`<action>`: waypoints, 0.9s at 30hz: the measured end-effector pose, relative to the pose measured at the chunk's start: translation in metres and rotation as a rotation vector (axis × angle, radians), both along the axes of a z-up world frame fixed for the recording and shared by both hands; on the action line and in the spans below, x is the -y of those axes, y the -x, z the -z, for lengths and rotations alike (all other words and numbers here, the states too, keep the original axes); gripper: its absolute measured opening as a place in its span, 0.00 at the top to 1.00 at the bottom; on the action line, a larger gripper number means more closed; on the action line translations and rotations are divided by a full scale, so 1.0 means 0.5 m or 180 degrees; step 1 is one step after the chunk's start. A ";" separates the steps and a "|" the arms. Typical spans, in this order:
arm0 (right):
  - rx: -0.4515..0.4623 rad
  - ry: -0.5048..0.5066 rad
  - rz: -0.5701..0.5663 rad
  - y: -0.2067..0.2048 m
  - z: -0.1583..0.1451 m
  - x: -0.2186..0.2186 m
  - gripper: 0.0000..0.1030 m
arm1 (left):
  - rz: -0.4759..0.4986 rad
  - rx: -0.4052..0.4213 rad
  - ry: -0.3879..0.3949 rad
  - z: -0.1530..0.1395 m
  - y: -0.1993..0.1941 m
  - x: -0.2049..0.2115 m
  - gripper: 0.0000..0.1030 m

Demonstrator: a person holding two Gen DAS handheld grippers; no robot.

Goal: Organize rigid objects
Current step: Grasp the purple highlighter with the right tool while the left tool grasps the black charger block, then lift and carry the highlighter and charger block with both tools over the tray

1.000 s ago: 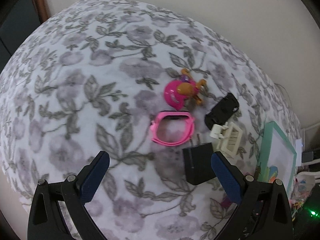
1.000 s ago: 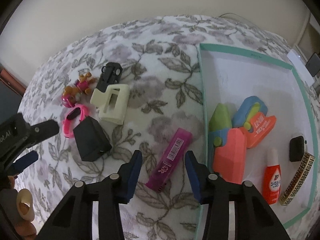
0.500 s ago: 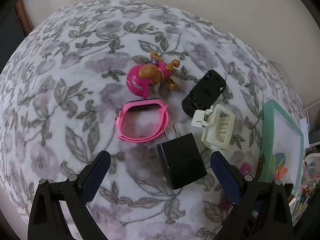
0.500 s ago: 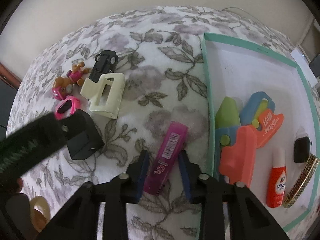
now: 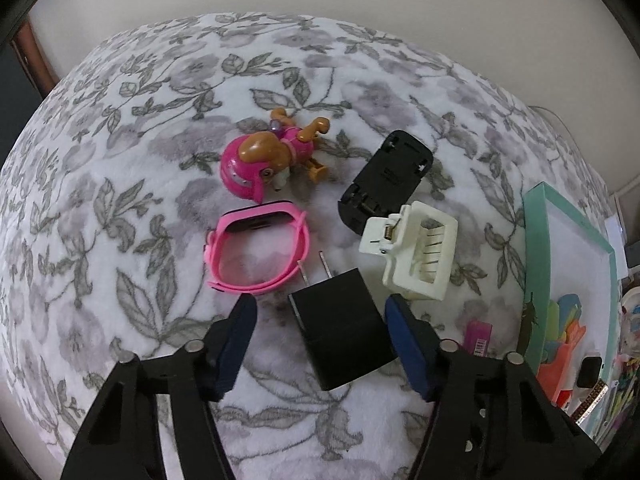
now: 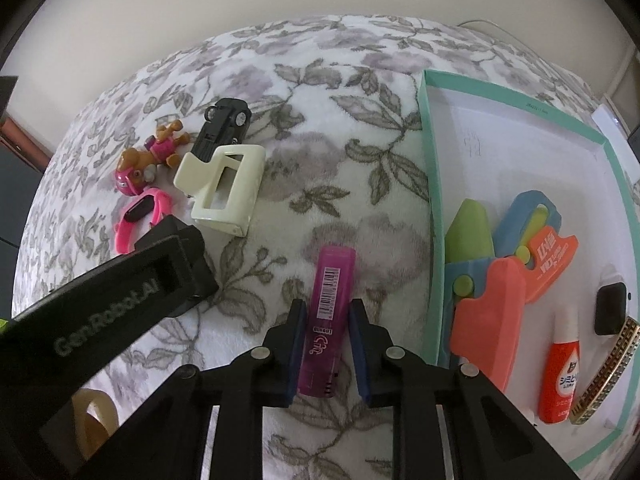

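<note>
My left gripper (image 5: 320, 320) is open, its fingers on either side of a black plug adapter (image 5: 340, 328) that lies on the floral cloth. My right gripper (image 6: 325, 330) has narrowed around a magenta tube (image 6: 326, 320) lying on the cloth; a small gap shows beside each pad. A pink watch band (image 5: 256, 252), a pink toy pup (image 5: 268, 160), a black clip (image 5: 384, 180) and a cream hair claw (image 5: 412, 252) lie beyond the adapter. The teal-rimmed tray (image 6: 432, 184) on the right holds several items.
In the tray lie orange, blue and green plastic pieces (image 6: 504, 280), a red glue bottle (image 6: 560, 384), a small black block (image 6: 610, 308) and a gold comb (image 6: 604, 376). The left gripper's body (image 6: 100, 312) crosses the right wrist view. A wall stands behind the table.
My left gripper has moved in around the black adapter and narrowed. My right gripper has moved forward and closed in around the magenta tube.
</note>
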State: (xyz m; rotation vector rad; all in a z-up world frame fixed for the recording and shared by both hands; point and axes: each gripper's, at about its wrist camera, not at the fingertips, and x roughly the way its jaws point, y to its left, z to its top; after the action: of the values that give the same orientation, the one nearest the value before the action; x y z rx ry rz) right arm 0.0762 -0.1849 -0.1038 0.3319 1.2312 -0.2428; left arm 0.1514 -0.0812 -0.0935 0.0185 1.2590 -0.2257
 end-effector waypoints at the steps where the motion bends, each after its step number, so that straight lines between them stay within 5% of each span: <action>1: 0.0004 0.0000 -0.0002 -0.002 0.001 -0.001 0.78 | 0.0009 0.0015 -0.0011 0.001 0.000 0.003 0.38; 10: 0.0022 0.0086 -0.0072 0.000 0.000 -0.002 0.78 | 0.0002 -0.0006 -0.0232 0.022 0.000 0.004 0.59; 27: 0.0120 0.0392 -0.0150 0.012 0.002 -0.030 0.77 | 0.0114 -0.0038 -0.0526 0.017 0.021 0.022 0.59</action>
State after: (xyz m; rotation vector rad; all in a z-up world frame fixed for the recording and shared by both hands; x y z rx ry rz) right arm 0.0703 -0.1697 -0.1050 0.1998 1.1799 -0.2694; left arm 0.1411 -0.0922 -0.1022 0.1820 1.2874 -0.1524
